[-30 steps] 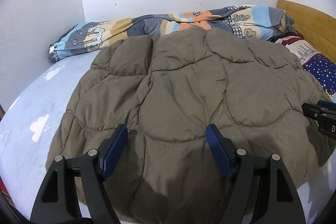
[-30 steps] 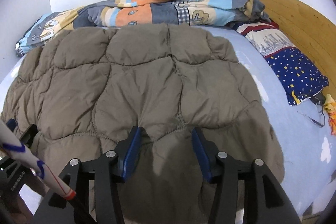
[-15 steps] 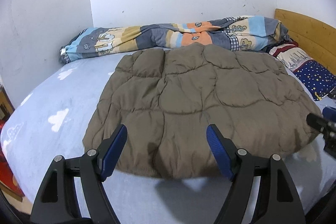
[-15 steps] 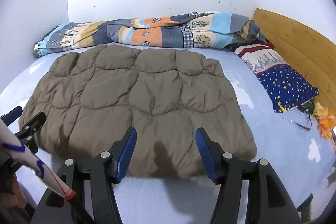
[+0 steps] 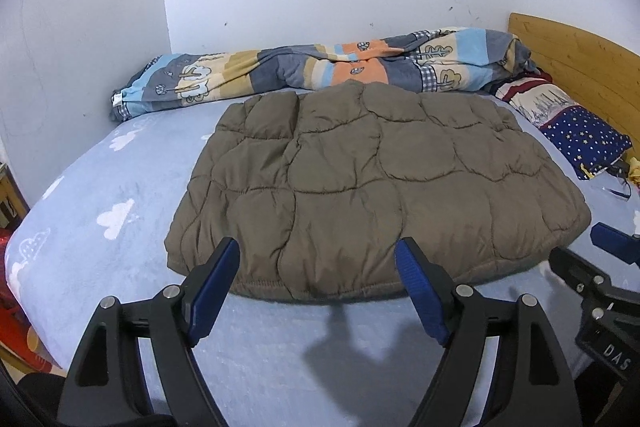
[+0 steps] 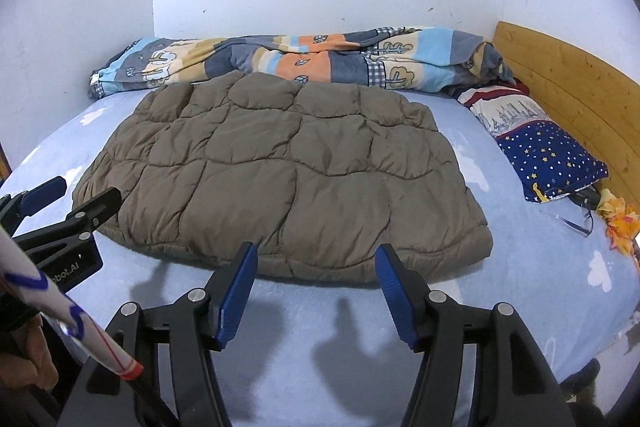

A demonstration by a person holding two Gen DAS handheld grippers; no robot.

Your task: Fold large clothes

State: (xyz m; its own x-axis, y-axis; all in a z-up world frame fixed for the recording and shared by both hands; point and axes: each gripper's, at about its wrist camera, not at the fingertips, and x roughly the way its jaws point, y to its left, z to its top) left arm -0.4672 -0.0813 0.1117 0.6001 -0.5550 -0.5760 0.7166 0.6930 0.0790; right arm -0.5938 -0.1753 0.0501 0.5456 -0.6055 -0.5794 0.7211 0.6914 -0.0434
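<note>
A folded brown quilted jacket lies flat on the light blue bed sheet. My left gripper hangs open just short of the jacket's near hem, with nothing between its blue pads. My right gripper also stands short of that hem; its jaws are opening and hold nothing. In the left wrist view the right gripper shows at the right edge. The right wrist view has the left gripper at its left edge, beside the jacket's near left corner.
A rolled patchwork blanket lies along the far wall. A star-print pillow sits by the wooden headboard. Glasses and an orange object lie at the right. A white striped tube crosses the lower left.
Both grippers have pulled back and risen from over the jacket to short of its near hem. The right jaws have widened. The jacket stays flat on the bed.
</note>
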